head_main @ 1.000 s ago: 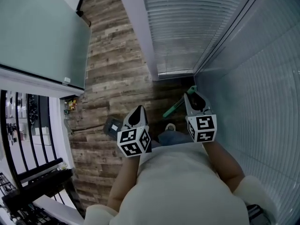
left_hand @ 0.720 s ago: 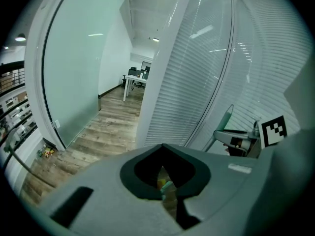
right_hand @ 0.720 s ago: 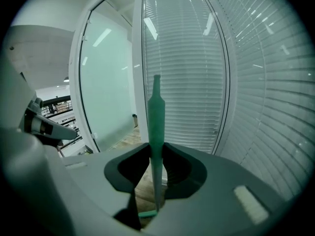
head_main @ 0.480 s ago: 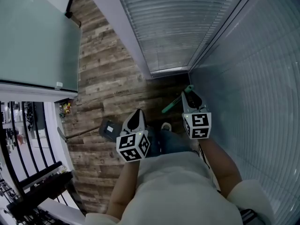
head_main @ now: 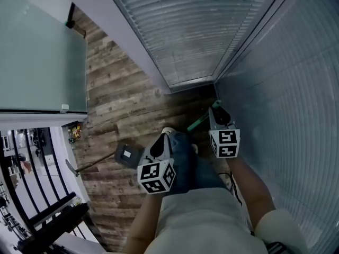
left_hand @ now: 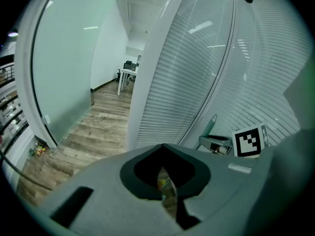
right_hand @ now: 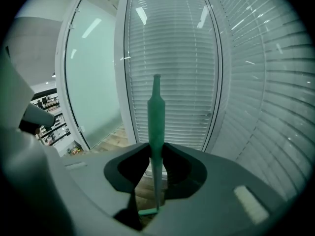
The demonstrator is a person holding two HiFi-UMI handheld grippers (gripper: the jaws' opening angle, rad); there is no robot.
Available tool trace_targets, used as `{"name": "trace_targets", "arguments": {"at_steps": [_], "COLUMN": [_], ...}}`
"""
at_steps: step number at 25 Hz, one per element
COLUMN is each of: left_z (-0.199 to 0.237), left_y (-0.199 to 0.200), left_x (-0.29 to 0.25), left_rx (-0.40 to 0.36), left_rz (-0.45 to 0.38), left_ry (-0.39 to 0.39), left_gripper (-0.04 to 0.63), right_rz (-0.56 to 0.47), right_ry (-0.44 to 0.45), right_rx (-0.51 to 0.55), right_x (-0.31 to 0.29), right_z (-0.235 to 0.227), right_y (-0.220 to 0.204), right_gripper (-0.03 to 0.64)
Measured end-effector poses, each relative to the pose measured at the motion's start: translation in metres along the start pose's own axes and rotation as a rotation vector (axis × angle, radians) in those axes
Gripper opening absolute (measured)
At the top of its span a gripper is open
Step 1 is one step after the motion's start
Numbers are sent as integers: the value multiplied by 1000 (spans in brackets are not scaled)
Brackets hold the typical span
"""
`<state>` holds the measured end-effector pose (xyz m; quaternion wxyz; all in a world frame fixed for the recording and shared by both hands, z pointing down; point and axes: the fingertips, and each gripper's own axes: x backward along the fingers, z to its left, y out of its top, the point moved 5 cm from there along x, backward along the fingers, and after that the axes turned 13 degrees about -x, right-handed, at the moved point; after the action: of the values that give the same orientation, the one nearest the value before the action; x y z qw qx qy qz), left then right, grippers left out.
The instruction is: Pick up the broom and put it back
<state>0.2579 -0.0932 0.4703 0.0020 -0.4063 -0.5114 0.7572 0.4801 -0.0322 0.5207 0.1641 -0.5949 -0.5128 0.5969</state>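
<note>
The broom shows only as a slim green handle (right_hand: 156,112), (head_main: 197,123). In the right gripper view it stands upright between the jaws and tapers to a point in front of the blinds. My right gripper (right_hand: 156,154), (head_main: 216,109) is shut on this handle, low in the corner where the two blind-covered walls meet. My left gripper (head_main: 163,141), (left_hand: 162,146) hangs to its left over the person's knee, shut, with nothing in it. The left gripper view also catches the handle (left_hand: 210,124) beside the right gripper's marker cube (left_hand: 248,141). The broom's head is hidden.
White blinds (head_main: 175,30) cover the wall ahead, and more blinds (head_main: 296,89) cover the wall on the right. A dark dustpan (head_main: 127,155) with a long handle lies on the wooden floor (head_main: 122,105) at the left. A frosted glass panel (head_main: 37,62) and a black railing (head_main: 32,168) stand farther left.
Both grippers have sunk toward the floor, the right one with the handle still in it. The left gripper has drifted right, over the person's leg, which has stepped forward. More of the dustpan shows.
</note>
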Motion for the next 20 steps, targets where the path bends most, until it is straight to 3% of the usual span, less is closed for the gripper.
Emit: {"name": "trace_targets", "arguments": {"at_steps": [11, 20], "left_z": [22, 34], "left_y": [-18, -32], "left_x": [-56, -84], "left_rx": [17, 47], "left_rz": [17, 35], "left_ry": [-12, -16], "left_gripper": [8, 8], "right_rz": [21, -10], "right_ry": [-29, -53], "right_rx": [-3, -76], "right_x": [-60, -100], "right_z": [-16, -32], "right_y": [-29, -26], "right_gripper": [94, 94]}}
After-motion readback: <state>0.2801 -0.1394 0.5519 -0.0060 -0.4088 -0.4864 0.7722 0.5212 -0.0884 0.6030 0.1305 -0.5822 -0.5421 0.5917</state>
